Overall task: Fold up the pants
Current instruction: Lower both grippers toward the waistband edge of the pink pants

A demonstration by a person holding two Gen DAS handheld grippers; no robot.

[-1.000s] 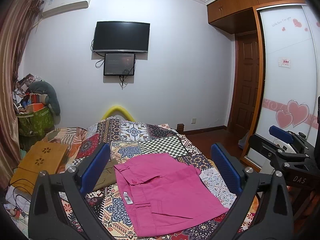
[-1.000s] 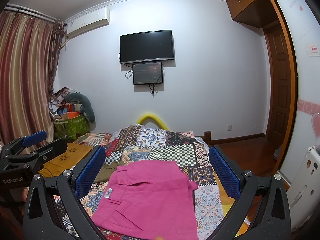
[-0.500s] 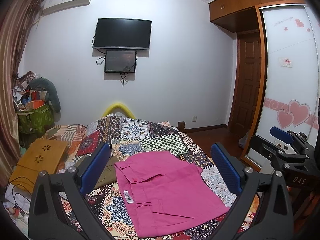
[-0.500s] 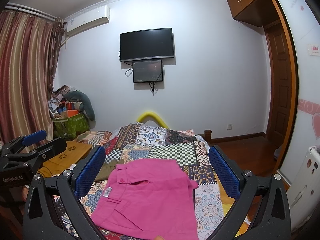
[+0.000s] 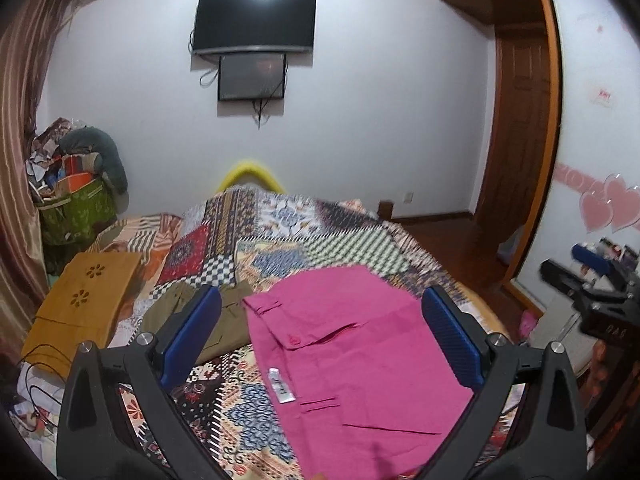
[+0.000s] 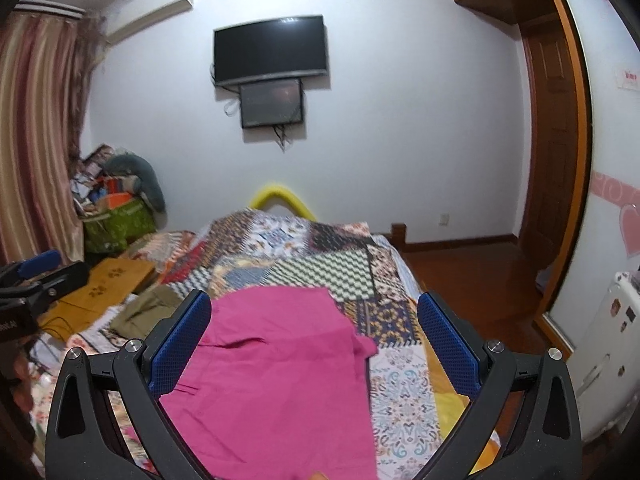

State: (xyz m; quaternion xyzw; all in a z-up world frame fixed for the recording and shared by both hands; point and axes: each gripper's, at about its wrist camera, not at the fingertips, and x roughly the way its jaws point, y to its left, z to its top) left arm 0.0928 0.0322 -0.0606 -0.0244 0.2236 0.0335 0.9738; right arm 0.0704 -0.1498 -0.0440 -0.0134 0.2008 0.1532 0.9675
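Note:
Pink pants (image 5: 352, 356) lie folded flat on the patchwork bedspread (image 5: 280, 232), with a white label and a button showing. In the right wrist view the same pink pants (image 6: 276, 376) fill the space under the fingers. My left gripper (image 5: 322, 340) hovers above them, open, nothing between its blue pads. My right gripper (image 6: 314, 344) is also open and empty above the pants. The right gripper shows at the right edge of the left wrist view (image 5: 592, 280), the left gripper at the left edge of the right wrist view (image 6: 36, 276).
Olive-brown pants (image 5: 192, 316) lie left of the pink ones. A wooden lap table (image 5: 84, 300) sits at the bed's left, with a green bag of clutter (image 5: 76, 208) behind it. A wardrobe and door stand to the right, a TV (image 5: 254, 20) on the far wall.
Both grippers have tilted down and moved closer over the pink pants, which now sit larger and lower in both views. The pants themselves have not moved.

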